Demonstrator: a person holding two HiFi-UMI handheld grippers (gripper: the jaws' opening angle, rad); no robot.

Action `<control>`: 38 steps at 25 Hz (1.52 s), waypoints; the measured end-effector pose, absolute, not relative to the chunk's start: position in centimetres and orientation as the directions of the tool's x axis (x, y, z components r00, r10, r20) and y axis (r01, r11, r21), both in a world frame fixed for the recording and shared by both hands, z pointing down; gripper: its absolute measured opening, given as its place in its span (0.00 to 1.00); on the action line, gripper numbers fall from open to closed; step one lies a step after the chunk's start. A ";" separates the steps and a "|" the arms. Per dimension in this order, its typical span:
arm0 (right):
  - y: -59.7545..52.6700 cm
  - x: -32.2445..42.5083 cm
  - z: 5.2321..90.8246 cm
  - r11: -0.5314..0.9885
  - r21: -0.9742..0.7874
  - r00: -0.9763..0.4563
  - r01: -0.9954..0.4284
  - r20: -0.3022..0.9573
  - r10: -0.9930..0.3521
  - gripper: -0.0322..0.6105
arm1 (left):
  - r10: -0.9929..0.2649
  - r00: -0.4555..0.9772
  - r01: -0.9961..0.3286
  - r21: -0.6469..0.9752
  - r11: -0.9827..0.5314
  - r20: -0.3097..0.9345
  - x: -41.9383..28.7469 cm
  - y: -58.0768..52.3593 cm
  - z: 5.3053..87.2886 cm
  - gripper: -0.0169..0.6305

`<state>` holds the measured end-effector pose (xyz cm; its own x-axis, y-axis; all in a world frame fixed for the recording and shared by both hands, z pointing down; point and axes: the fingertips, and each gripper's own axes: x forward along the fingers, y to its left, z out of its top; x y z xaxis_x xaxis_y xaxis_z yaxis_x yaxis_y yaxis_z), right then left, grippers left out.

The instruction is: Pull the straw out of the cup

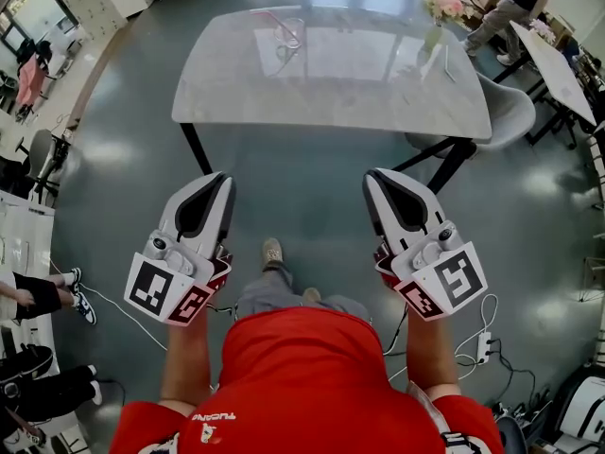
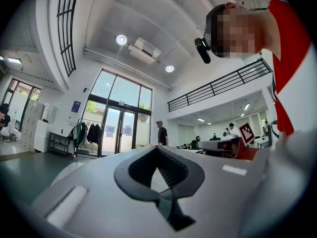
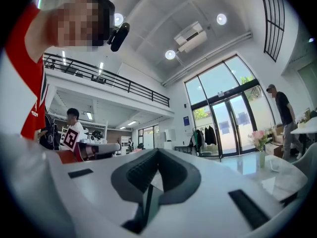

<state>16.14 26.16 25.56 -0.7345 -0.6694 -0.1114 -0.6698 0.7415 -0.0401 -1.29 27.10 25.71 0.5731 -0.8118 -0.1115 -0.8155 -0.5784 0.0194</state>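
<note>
Left gripper (image 1: 219,180) and right gripper (image 1: 373,176), fingers clenched empty, hung well apart from the table (image 1: 378,97) and its cup (image 1: 291,32); straw direction too small to tell.

Glossy stone-look table (image 1: 331,97), smooth shiny floor (image 1: 302,197)
</note>
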 end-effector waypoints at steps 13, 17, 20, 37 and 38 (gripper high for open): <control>21.1 15.4 25.9 0.715 -0.023 -0.710 -0.699 -0.094 -0.698 0.05 | -0.795 0.591 -0.800 0.028 -0.599 -0.133 -2.6 21.1 26.0 0.03; 17.9 13.8 25.7 0.711 -0.020 -0.708 -0.702 -0.087 -0.701 0.05 | -0.792 0.596 -0.796 0.032 -0.604 -0.133 -4.1 17.8 25.9 0.03; 15.2 12.6 25.3 0.708 -0.018 -0.705 -0.706 -0.084 -0.704 0.05 | -0.789 0.599 -0.793 0.033 -0.608 -0.134 -5.4 15.1 25.7 0.03; 1.5 4.9 24.6 0.650 -0.013 -0.648 -0.760 -0.066 -0.759 0.05 | -0.734 0.665 -0.738 0.028 -0.674 -0.138 -12.6 0.6 25.2 0.03; 0.7 4.5 24.7 0.646 -0.013 -0.644 -0.763 -0.063 -0.762 0.05 | -0.729 0.671 -0.733 0.027 -0.680 -0.138 -13.0 -0.1 25.2 0.03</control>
<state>4.52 0.70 24.65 -0.6442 -0.7623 -0.0630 -0.7632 0.6460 -0.0126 -12.97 -0.13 25.20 0.6706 -0.7288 -0.1384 -0.7330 -0.6797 0.0267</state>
